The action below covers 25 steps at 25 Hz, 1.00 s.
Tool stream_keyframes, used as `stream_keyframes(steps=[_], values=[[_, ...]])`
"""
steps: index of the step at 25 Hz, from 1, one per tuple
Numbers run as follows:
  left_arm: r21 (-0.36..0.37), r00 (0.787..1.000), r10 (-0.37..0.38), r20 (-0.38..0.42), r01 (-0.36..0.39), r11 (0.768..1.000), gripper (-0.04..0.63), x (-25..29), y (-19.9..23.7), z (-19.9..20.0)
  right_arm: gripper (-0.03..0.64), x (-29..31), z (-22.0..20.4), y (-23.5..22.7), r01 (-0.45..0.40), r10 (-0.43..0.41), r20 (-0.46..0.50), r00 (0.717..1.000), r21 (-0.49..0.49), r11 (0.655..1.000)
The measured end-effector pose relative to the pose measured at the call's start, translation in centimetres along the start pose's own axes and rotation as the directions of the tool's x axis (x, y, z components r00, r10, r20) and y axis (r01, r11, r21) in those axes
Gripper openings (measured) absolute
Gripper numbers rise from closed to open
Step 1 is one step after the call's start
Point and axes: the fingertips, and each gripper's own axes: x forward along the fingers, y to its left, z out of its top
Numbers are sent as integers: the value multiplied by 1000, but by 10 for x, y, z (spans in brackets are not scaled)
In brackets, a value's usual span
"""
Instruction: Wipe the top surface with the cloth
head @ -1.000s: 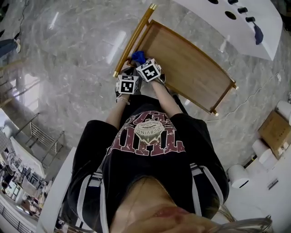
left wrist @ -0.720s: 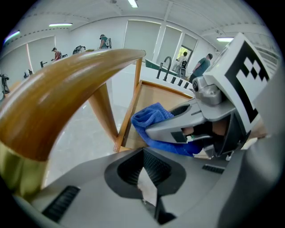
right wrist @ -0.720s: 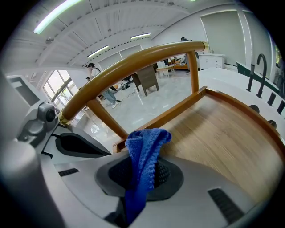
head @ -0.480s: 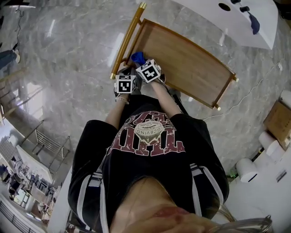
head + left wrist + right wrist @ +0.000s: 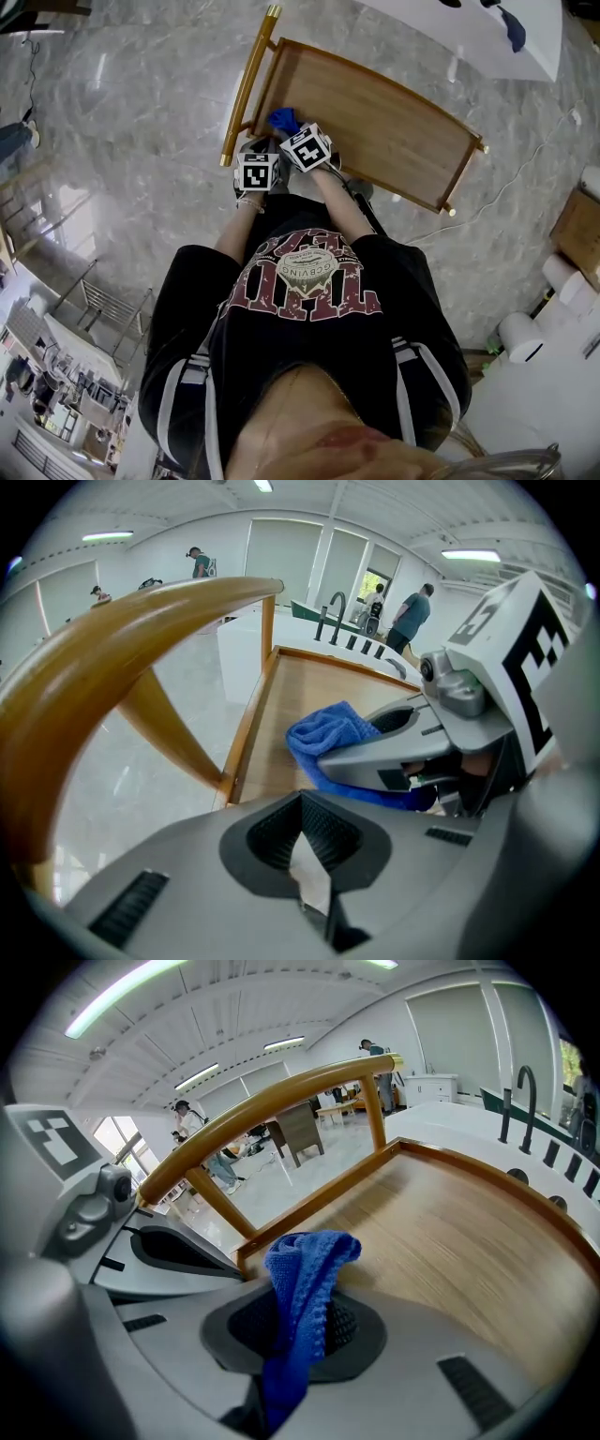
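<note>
A wooden tray top [image 5: 384,117] with a raised rim and a rounded handle bar [image 5: 246,84] is seen from above. My right gripper [image 5: 287,127] is shut on a blue cloth [image 5: 283,118] over the tray's near left corner. In the right gripper view the cloth [image 5: 302,1274] stands up out of the jaws above the wood [image 5: 450,1232]. My left gripper [image 5: 255,150] hangs beside it at the handle end, shut with nothing in it [image 5: 305,841]. From the left gripper view, the cloth [image 5: 328,731] and the right gripper [image 5: 441,742] show to the right.
A white counter [image 5: 469,33] with dark objects stands beyond the tray. A cable [image 5: 525,178] trails over the marble floor at the right, near a cardboard box [image 5: 577,234] and white rolls [image 5: 520,337]. People stand far off in the room.
In the head view the tray and handle have swung a little to the left. Both grippers and the cloth stay at the same near left corner.
</note>
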Motion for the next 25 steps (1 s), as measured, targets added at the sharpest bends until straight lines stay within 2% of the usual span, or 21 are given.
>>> stream_keyframes(steps=[14,25], values=[[68,999,-35,-33,37,997,46,13,-25,5,55,-23,-20,-20,51,-51,17,999,31,998],[143,995,-71,-72,81,986,46,24,-53,11,55,-46,-39,-38,100,-104,35,994,93,991]])
